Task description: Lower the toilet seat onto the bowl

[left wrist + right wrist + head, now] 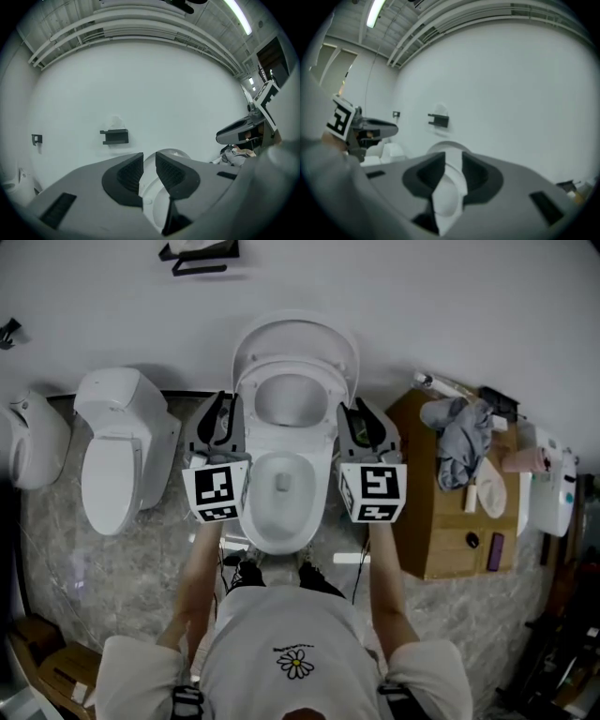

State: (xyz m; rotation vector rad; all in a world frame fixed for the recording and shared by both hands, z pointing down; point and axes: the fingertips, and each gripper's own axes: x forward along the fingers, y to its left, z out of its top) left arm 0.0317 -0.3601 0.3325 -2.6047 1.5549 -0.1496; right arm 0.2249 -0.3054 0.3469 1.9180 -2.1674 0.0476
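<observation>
The seat (293,365) stands raised against the lid (295,334), far of the bowl (281,542); I hold my left gripper (225,404) just left of it and my right gripper (361,409) just right, each with fingers slightly spread, the seat's white edge showing in the gap.

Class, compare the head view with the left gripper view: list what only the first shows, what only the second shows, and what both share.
Only the head view: the toilet bowl, the stone-patterned floor and the person's arms.
Only the left gripper view: the ceiling pipes, a strip light, and the left gripper close up, its jaws apart with white showing in the gap.
Both: the left gripper, the raised seat, the black wall bracket and the white wall.
</observation>
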